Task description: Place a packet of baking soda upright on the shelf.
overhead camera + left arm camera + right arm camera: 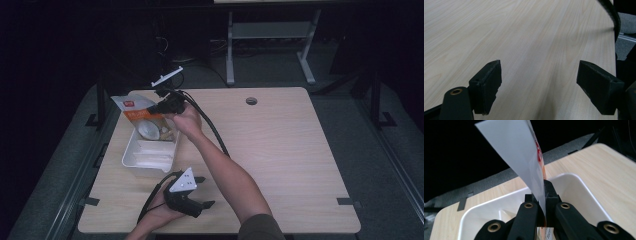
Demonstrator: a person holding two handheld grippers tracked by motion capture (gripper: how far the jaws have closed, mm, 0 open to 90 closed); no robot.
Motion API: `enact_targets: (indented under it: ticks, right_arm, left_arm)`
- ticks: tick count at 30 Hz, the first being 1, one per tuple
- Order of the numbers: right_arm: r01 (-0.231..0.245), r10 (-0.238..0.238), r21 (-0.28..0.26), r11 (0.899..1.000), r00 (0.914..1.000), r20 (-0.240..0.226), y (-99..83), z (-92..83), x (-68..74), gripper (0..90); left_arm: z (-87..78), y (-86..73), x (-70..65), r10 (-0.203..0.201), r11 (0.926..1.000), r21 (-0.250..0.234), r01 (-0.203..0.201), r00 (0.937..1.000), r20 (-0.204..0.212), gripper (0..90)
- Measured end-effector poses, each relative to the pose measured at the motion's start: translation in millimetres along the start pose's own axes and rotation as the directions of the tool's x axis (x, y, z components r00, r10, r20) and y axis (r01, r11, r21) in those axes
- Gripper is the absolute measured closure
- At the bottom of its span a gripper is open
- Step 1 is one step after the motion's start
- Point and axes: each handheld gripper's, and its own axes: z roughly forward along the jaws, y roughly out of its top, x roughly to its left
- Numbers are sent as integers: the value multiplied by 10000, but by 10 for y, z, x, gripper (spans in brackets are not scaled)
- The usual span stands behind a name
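Holding a flat packet [137, 111] by its edge, we have the right gripper [165, 106] pressed together on it above the far end of the white tray [131, 152], which sits toward the left side of the table [280, 145]. In the right gripper view the jaws pinch the packet [524, 157] tight, its thin sheet rising from between them as a pale, smooth, slightly curling wedge with red print along one side, and the tray's [584, 182] rounded white rim lies just beneath. From the high view the packet looks like an orange and white pouch with a round clear window, glossy like plastic film. We judge the step in hand to be carrying the packet to or from the tray, which already holds some pale flat items; which way it goes we cannot tell. The next move calls for a steady wrist, since so limp a sheet may flop or slip, and a clean release only once it rests on something. Our left gripper [197, 192] waits near the table's front edge, well apart from the tray, its jaws spread wide with nothing between them over bare light wood-grain laminate [529, 50], matte and smooth. The tray looks like rigid moulded plastic with sloped walls.
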Motion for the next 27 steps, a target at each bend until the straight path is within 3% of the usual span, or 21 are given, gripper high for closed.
enact_targets:
  ticks: [8, 18, 27]
  right_arm:
    - [-716, 705, -488, 9962, 9973, -226, -200, 12, -167, 899]
    - [-504, 502, 81, 9987, 9984, 249, -272, 3, -168, 893]
    - [-513, 511, 252, 9984, 9987, 82, -318, -13, -198, 895]
  left_arm:
    - [-11, 3, 12, 25, 10000, -23, -25, 10000, -57, 197]
    - [7, 1, -6, 76, 9999, 73, -75, 10000, -35, 196]
    - [-7, -5, 26, -47, 10000, 25, 48, 9999, -118, 195]
